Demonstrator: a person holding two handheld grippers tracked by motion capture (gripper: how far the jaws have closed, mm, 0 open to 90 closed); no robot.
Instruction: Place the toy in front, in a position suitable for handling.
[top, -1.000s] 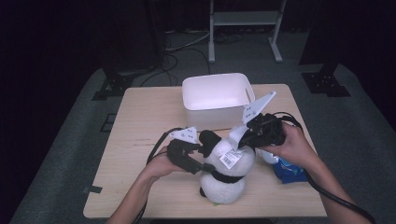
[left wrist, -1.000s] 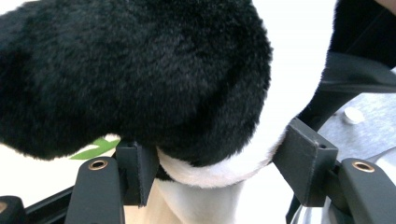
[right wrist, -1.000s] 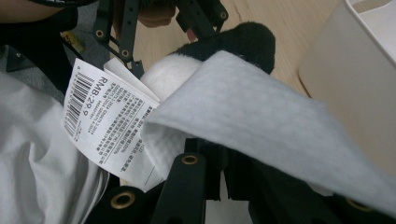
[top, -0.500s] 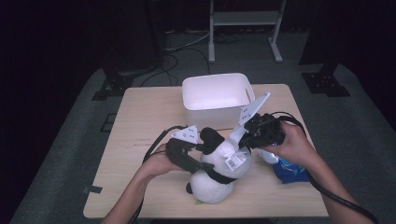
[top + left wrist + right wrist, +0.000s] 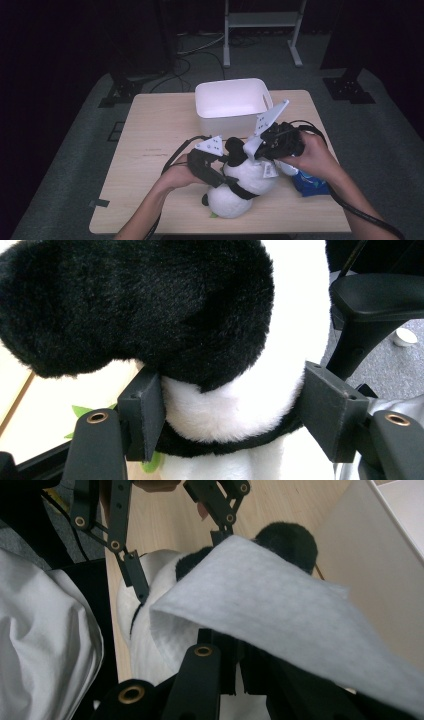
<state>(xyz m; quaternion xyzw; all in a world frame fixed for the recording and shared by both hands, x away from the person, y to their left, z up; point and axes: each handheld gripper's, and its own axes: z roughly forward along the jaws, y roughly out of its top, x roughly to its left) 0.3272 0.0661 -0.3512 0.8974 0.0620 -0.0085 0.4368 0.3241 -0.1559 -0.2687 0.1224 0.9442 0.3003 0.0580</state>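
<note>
**Panda between left tongs, wipe pinched in right**

Landmark: the white bin (image 5: 232, 102) at the back middle of the counter (image 5: 150, 135).

- Toy panda (image 5: 242, 187) lies on the counter just in front of the bin, toward my side, a little right of the bin's centre. White body, black ear and band. Green bit peeks out under its near-left side.
- My left tongs (image 5: 220, 172) come in from the front-left of the bin and sit against the panda's left side. In the left gripper view the jaws straddle the panda's white neck area below the black ear (image 5: 135, 305). Left pad touches the fur; right pad stands just off it or barely brushing, can't tell which. Jaws have just been opening, roughly half spread, panda between them. Not a firm clamp.
- My right tongs (image 5: 257, 150) are in front of the bin's right corner, over the panda's top. Jaws fully closed on a white wipe (image 5: 280, 610); the sheet fans out past the tips and drapes over the panda's head in the right gripper view.
- Blue packet (image 5: 310, 182) lies on the counter right of the panda, partly under my right hand (image 5: 312, 157), well in front of the bin's right end.
</note>
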